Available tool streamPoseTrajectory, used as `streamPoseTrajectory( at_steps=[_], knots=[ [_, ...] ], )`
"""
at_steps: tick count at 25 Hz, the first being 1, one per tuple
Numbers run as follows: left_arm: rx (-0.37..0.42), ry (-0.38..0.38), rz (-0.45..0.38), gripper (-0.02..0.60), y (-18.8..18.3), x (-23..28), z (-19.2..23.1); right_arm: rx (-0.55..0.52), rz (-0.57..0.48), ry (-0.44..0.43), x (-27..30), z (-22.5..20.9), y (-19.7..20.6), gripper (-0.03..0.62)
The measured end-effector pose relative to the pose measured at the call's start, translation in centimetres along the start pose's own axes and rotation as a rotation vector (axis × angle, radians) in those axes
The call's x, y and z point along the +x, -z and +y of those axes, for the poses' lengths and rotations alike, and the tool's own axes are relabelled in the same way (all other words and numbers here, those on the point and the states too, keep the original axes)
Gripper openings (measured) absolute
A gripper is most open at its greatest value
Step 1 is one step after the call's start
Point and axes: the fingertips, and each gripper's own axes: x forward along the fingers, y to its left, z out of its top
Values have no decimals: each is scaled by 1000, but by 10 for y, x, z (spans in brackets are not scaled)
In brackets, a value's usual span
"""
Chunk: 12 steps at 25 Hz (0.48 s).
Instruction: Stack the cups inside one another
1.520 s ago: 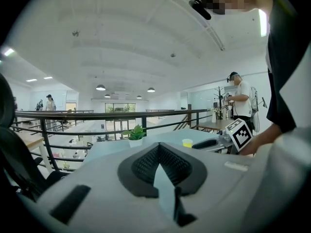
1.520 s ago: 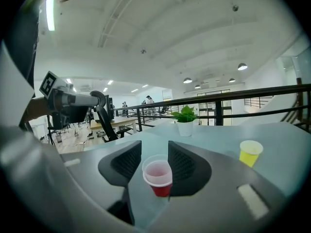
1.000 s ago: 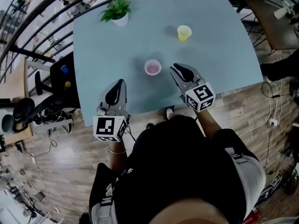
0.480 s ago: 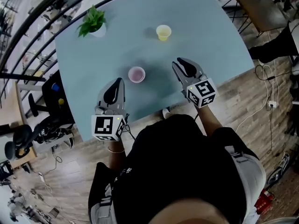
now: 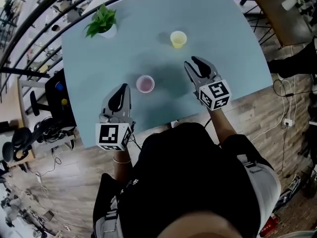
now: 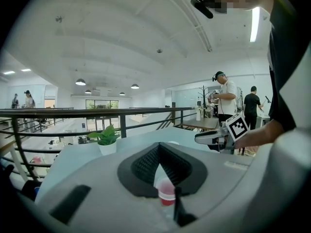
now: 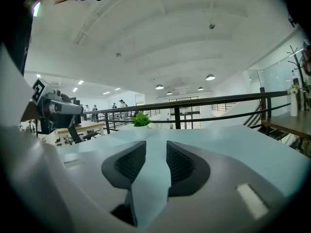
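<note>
A pink cup stands upright near the table's front edge, and a yellow cup stands farther back to its right. My left gripper lies just left of the pink cup with its tips together and nothing in them. The left gripper view shows the pink cup just ahead, behind the left gripper. My right gripper hovers right of the pink cup and short of the yellow one. The right gripper's jaws are opening, with only bare table between them.
A small potted plant stands at the back left of the pale blue table. A black railing runs past the table's far side. Beyond the railing stand other tables and people.
My right gripper has moved forward and away from the pink cup, toward the yellow one. The left gripper has come closer to the pink cup.
</note>
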Motion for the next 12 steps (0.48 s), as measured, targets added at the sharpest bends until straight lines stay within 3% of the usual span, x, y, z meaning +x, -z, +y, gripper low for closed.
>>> streamPoseTrajectory(
  at_steps=[12],
  knots=[
    [-21, -108, 19, -9, 5, -1, 8, -12, 30, -58, 39, -21, 8, 178]
  ],
)
